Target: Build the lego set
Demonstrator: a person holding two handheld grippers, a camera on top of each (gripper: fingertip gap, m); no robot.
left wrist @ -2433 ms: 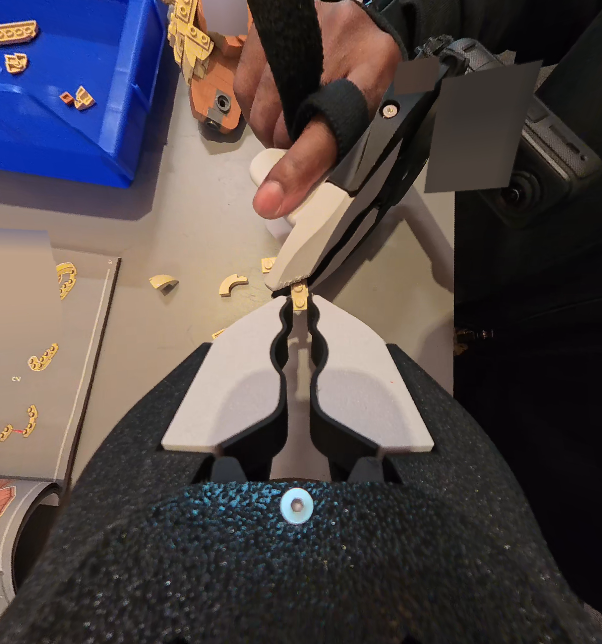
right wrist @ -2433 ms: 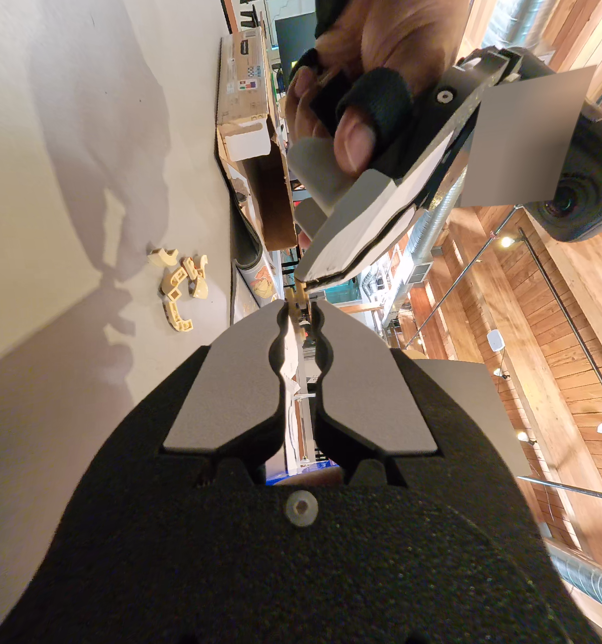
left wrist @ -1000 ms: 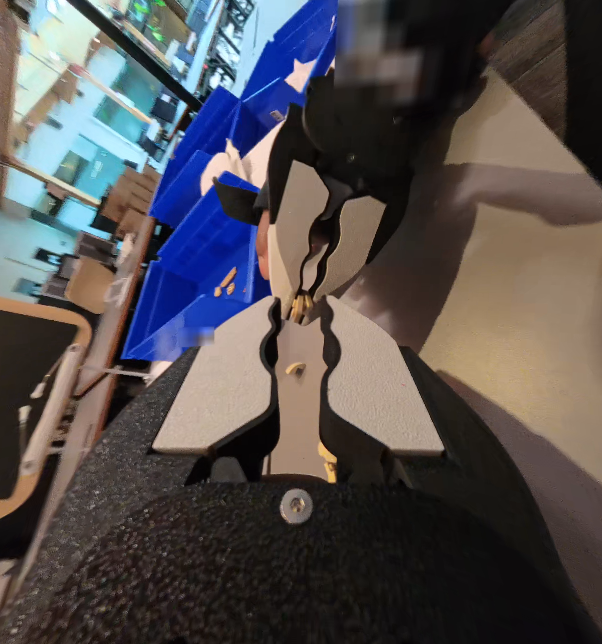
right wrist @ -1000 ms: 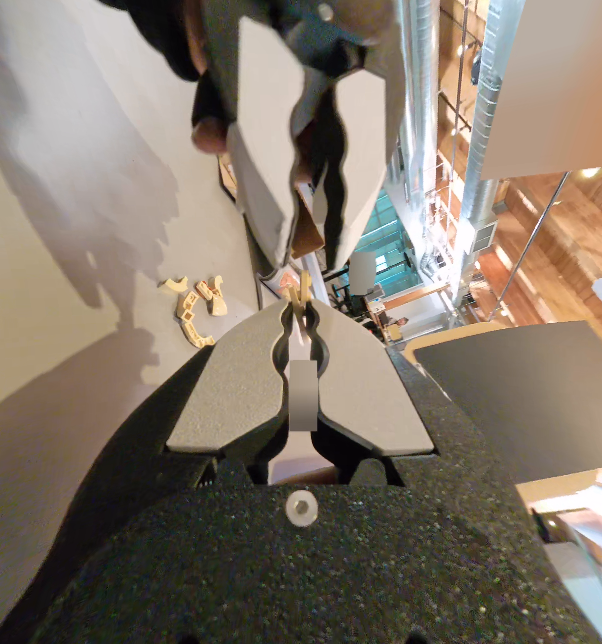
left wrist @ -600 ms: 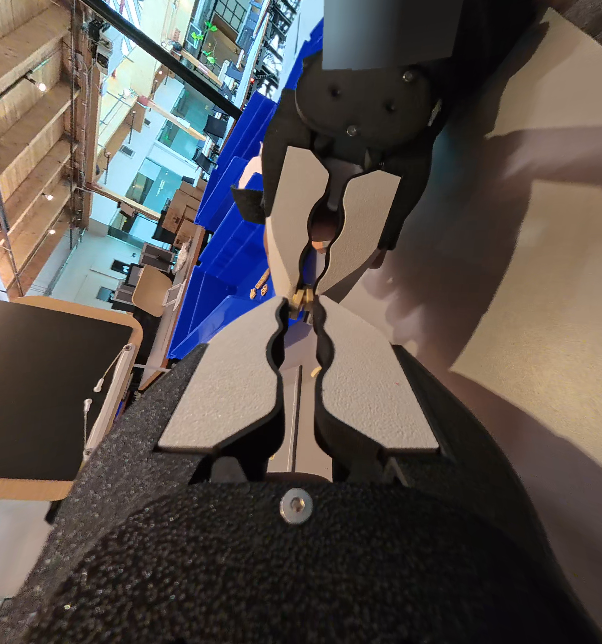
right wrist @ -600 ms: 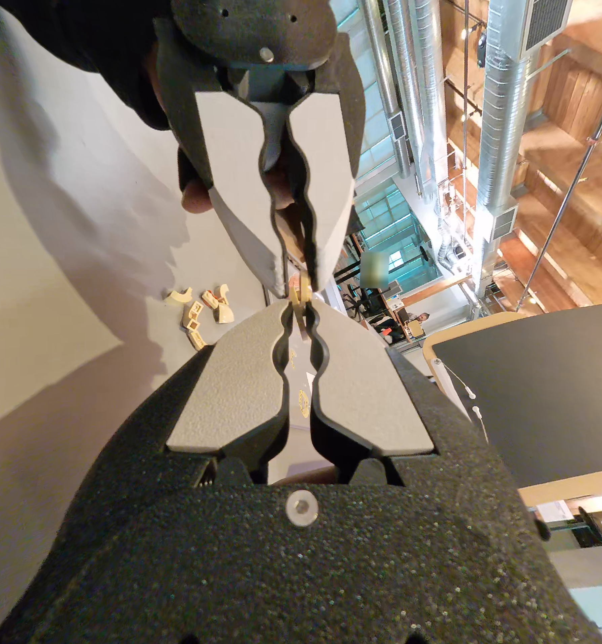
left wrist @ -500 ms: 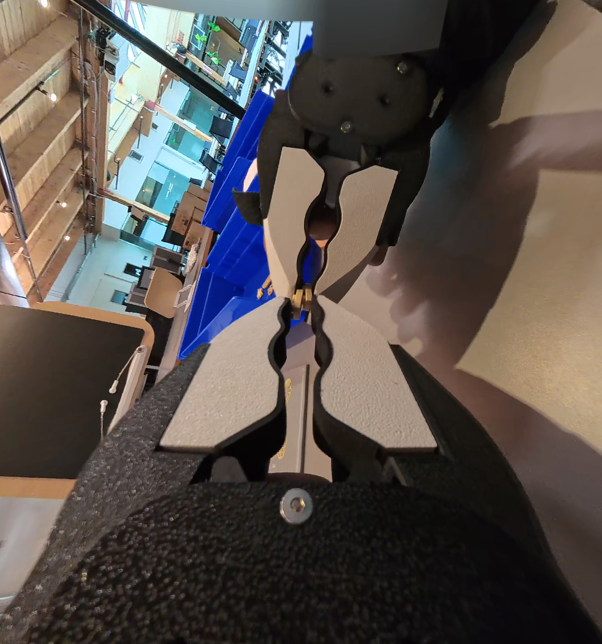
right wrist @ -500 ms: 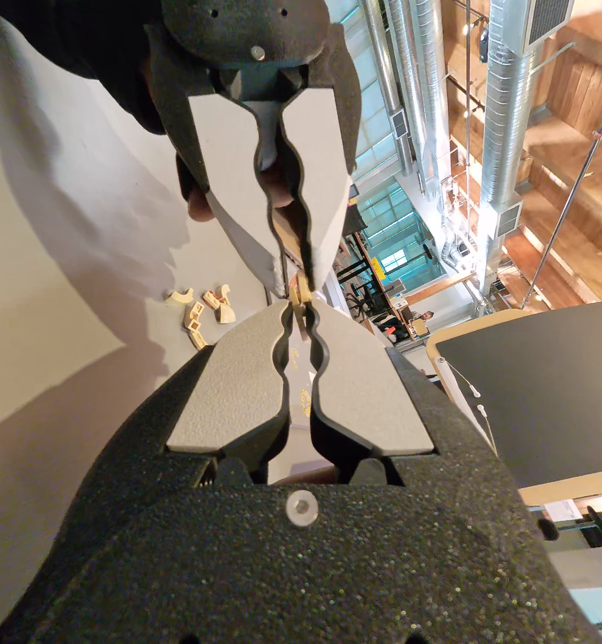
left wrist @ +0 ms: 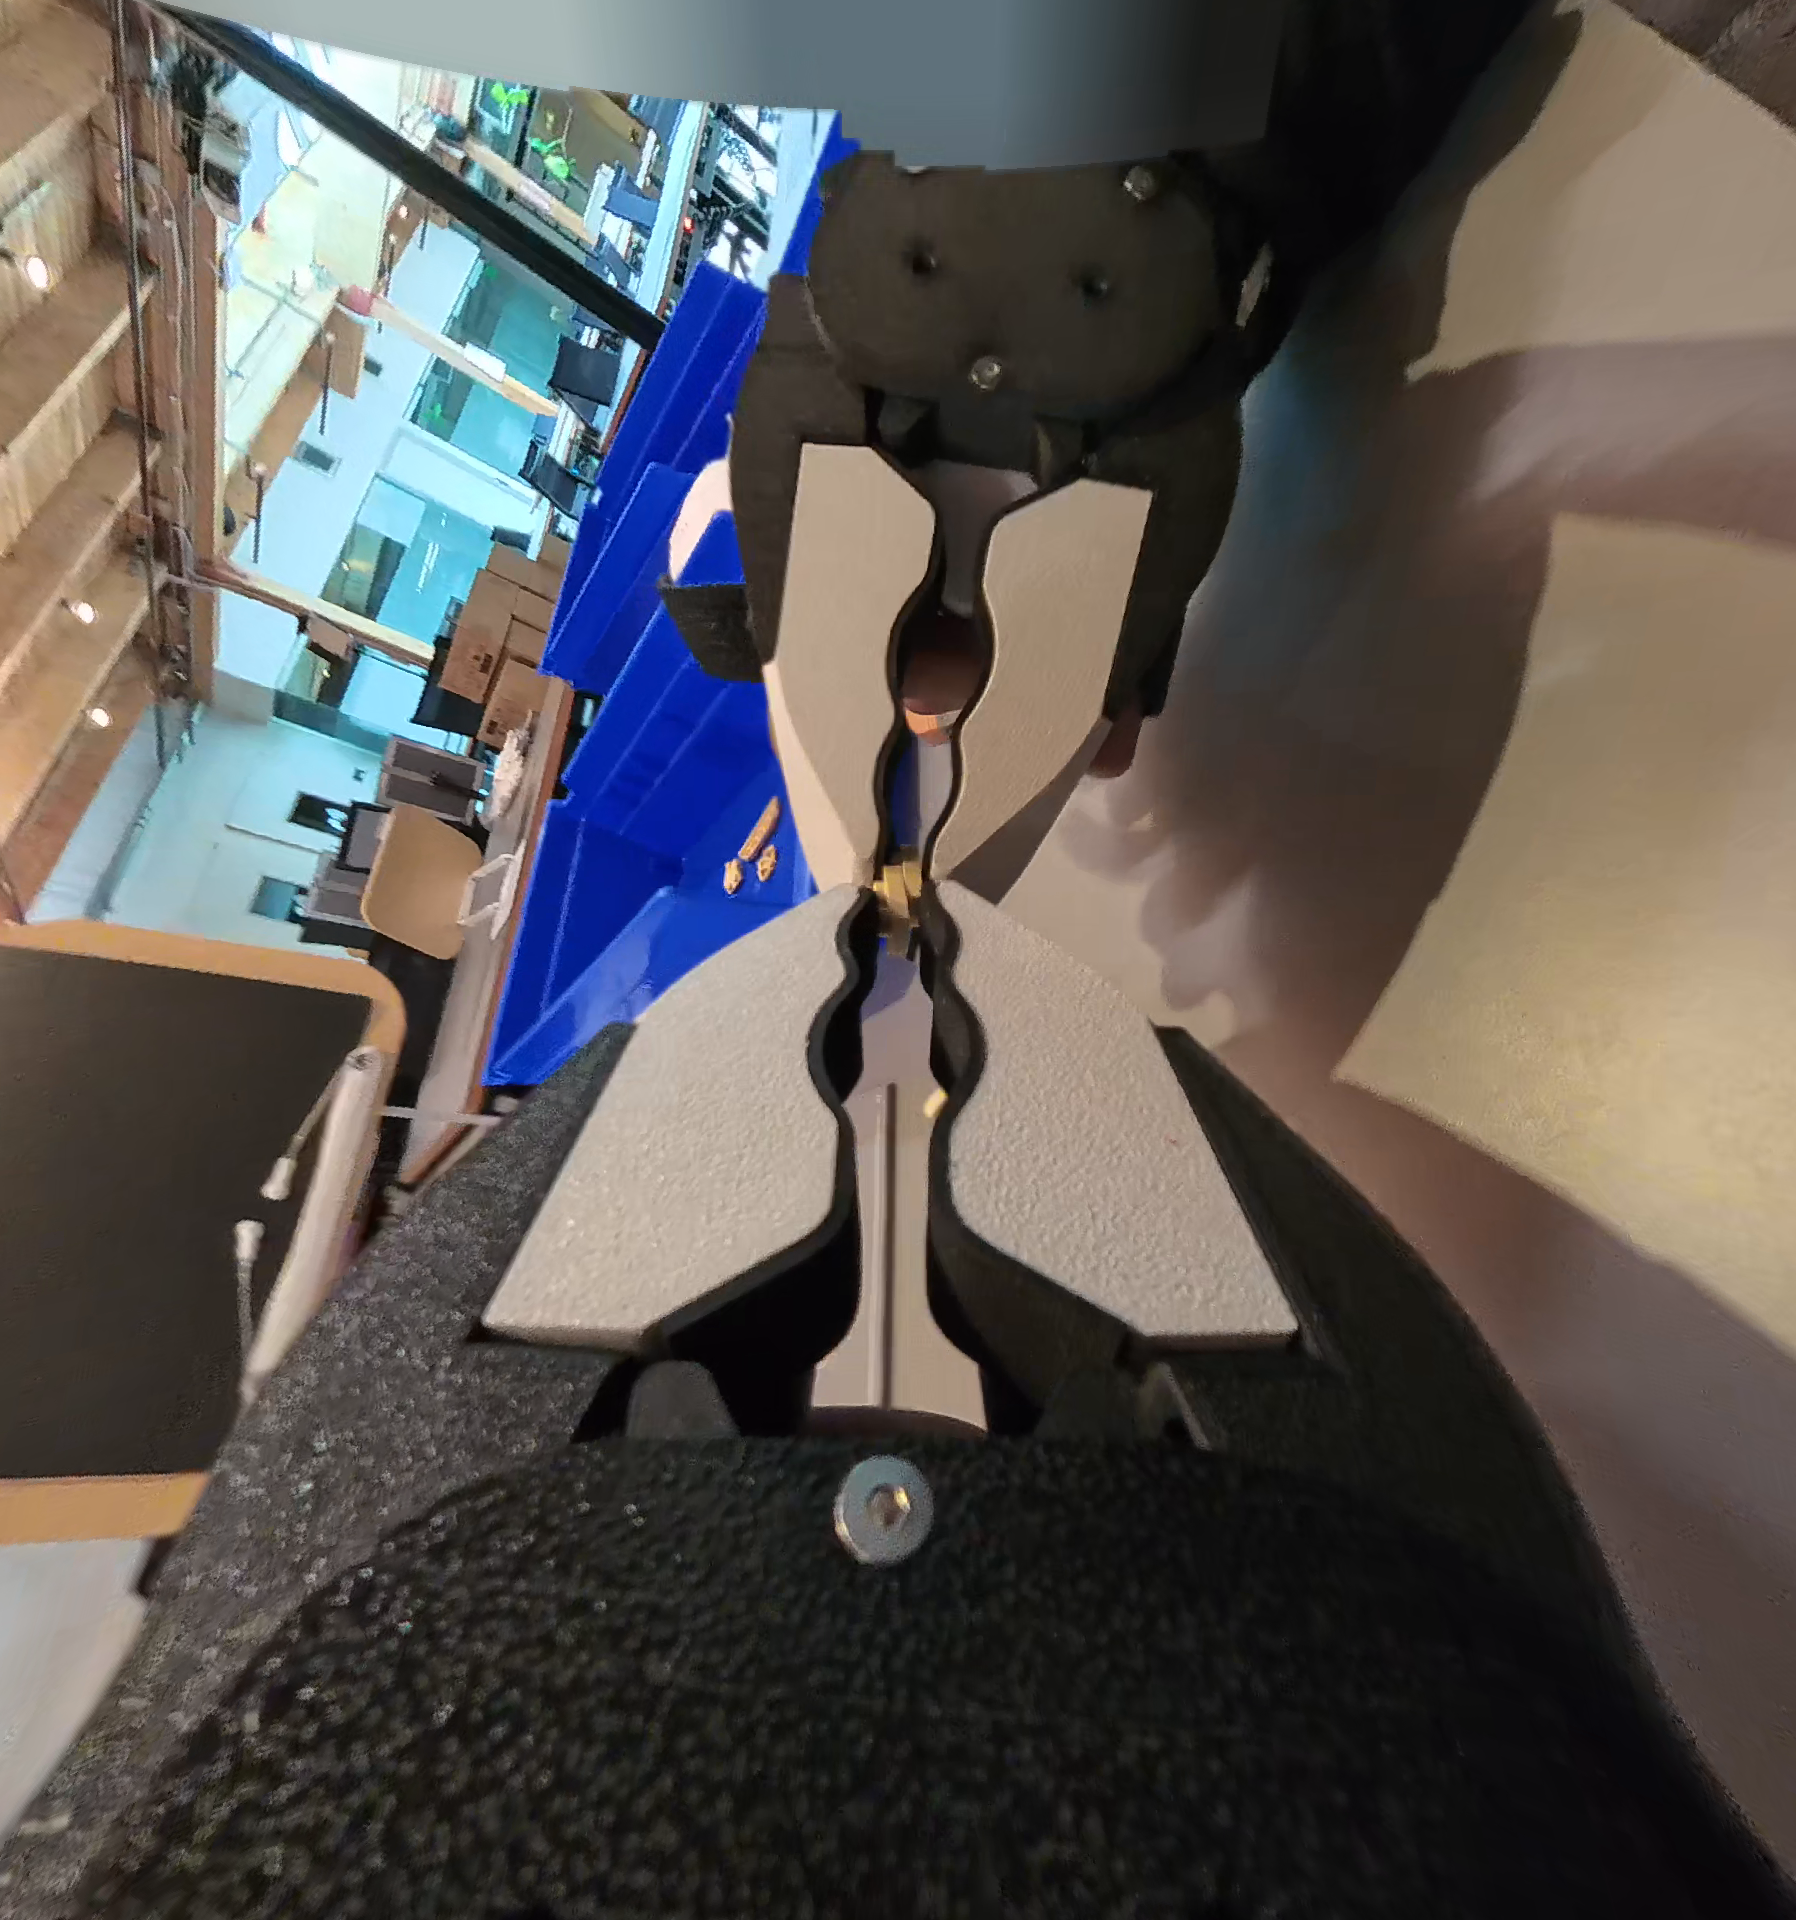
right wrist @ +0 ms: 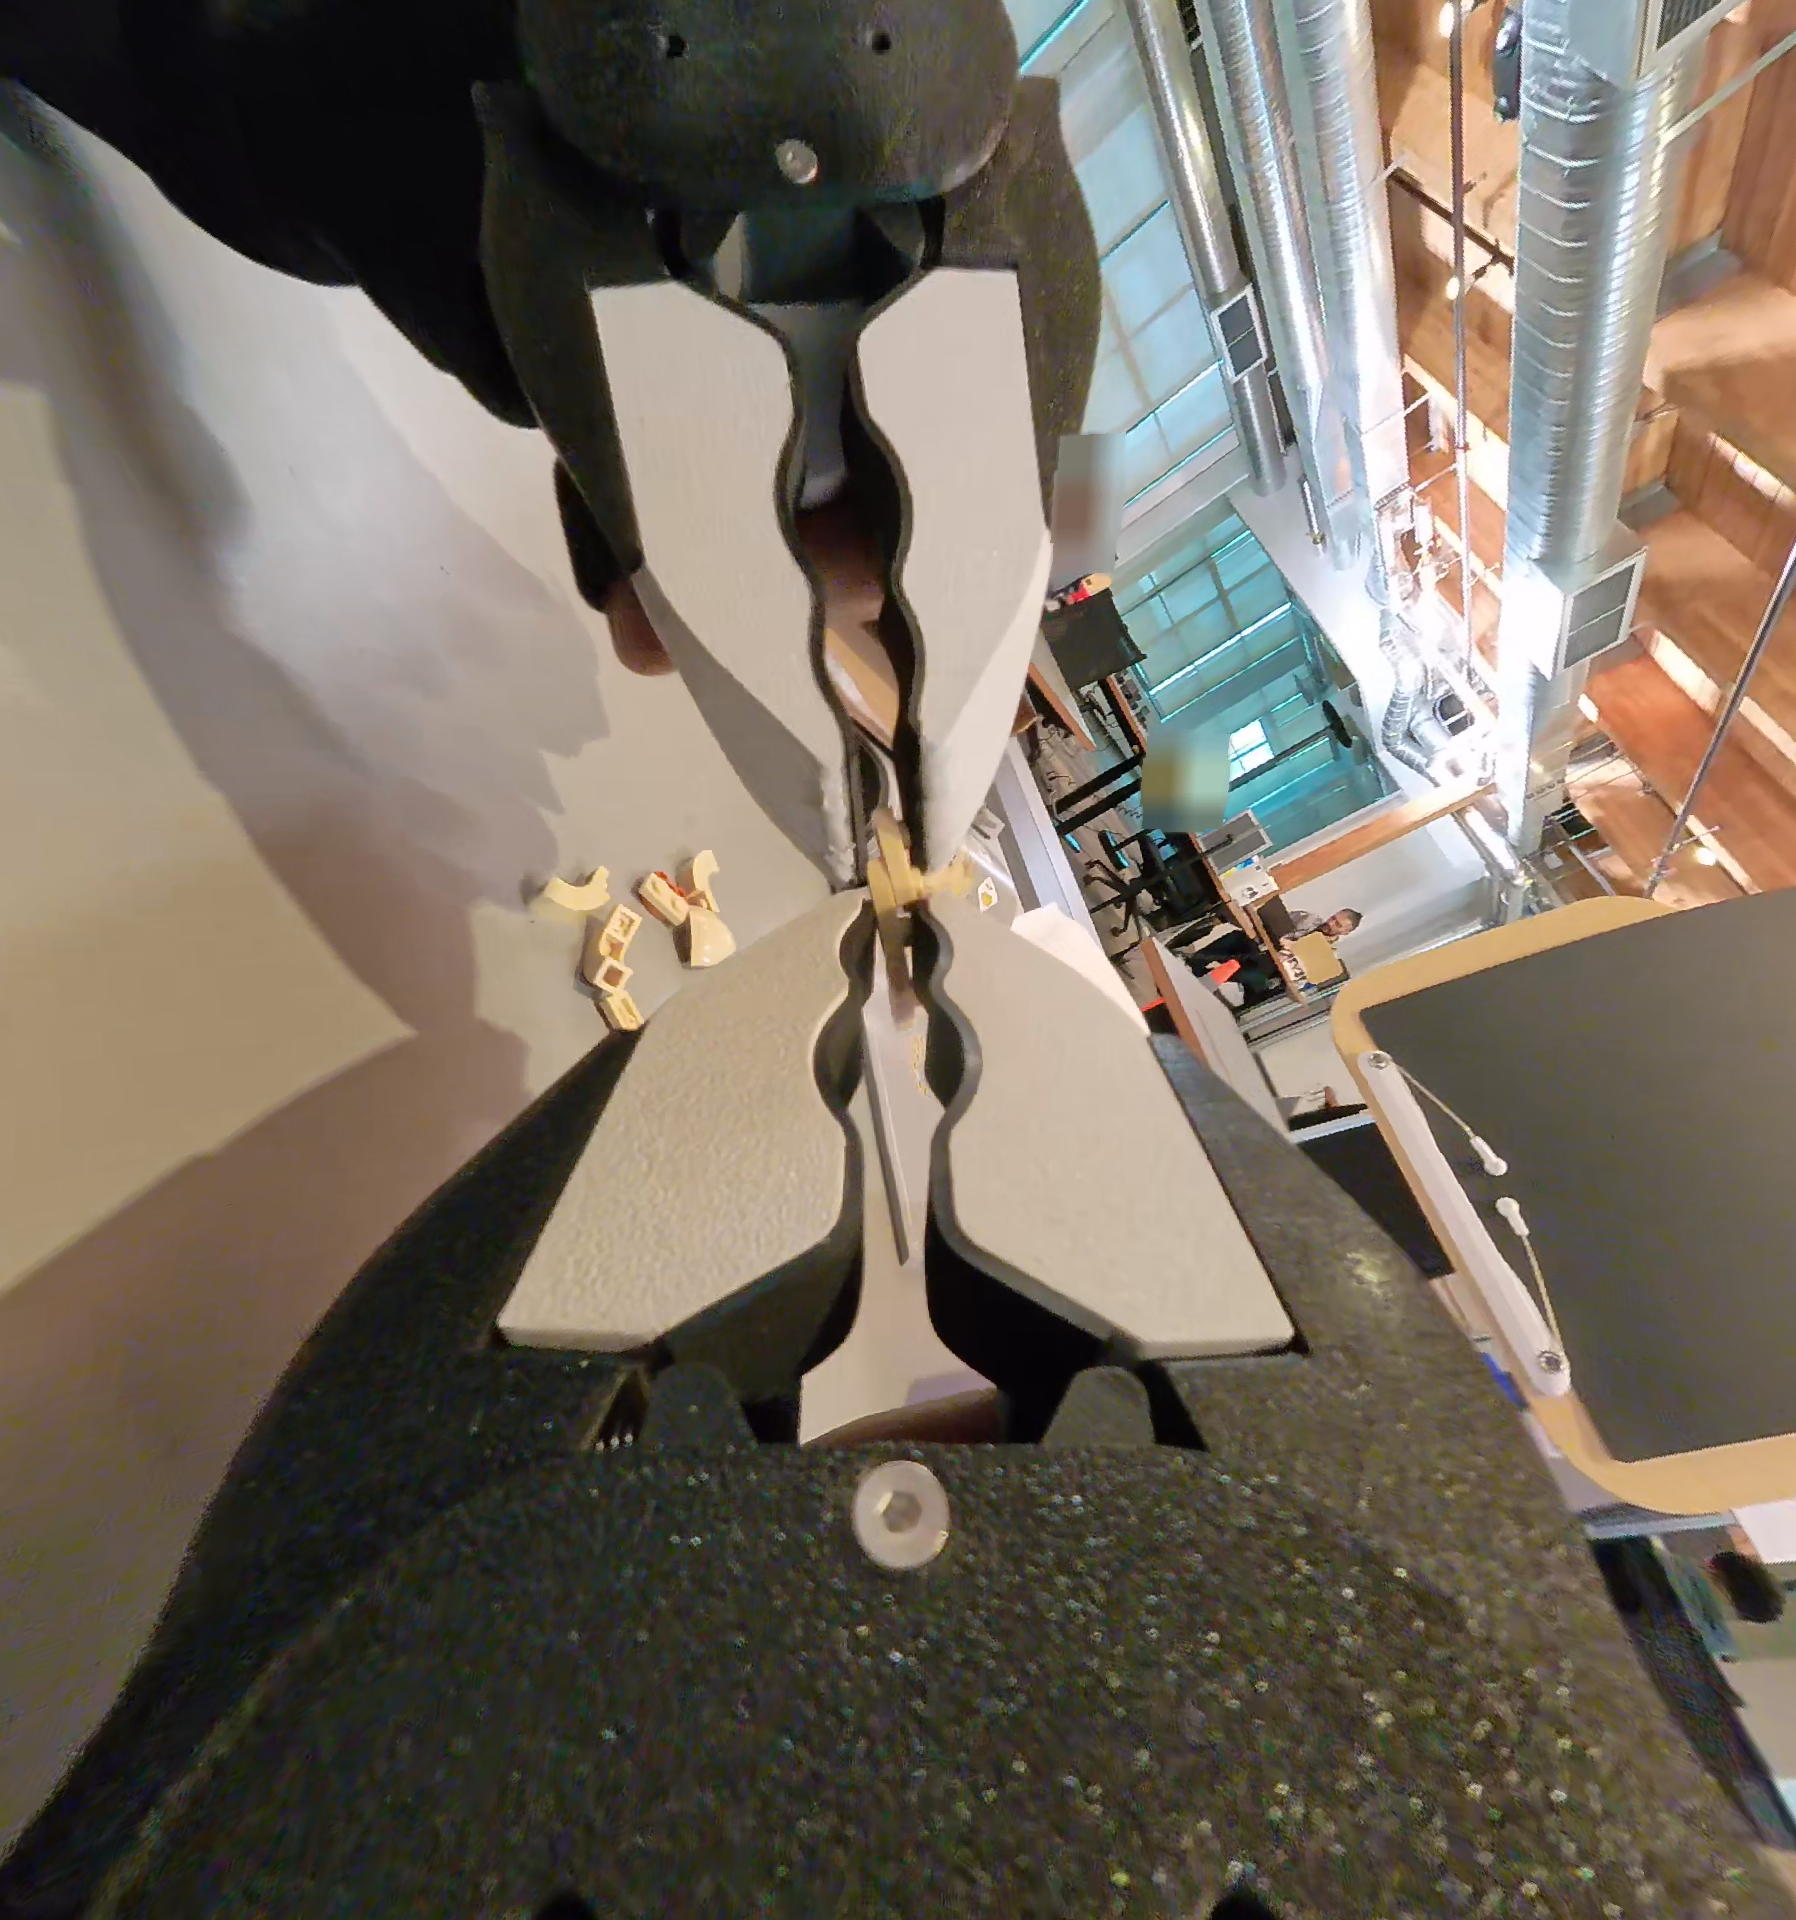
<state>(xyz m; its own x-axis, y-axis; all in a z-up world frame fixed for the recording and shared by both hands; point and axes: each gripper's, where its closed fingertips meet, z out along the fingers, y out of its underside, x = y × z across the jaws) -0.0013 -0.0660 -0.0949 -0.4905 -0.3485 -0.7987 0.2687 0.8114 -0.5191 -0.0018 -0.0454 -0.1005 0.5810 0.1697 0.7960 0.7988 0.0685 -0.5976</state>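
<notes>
Tan toy-brick piece (left wrist: 896,906) held in the air between the two grippers, tip to tip; small, rigid, light, smooth plastic, likely prone to twist in a pinch. Left gripper (left wrist: 899,920) clamped on it; right gripper (right wrist: 899,914) clamped on it from the opposite end. Best hold: flat faces. Loose tan pieces (right wrist: 629,935) lie on the grey table (right wrist: 146,727) below; blue bins (left wrist: 655,831) stand well apart, so there is open room around.

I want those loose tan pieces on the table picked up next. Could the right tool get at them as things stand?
Probably not: the right tool is shut on a tan brick piece; the loose tan pieces lie uncovered.
</notes>
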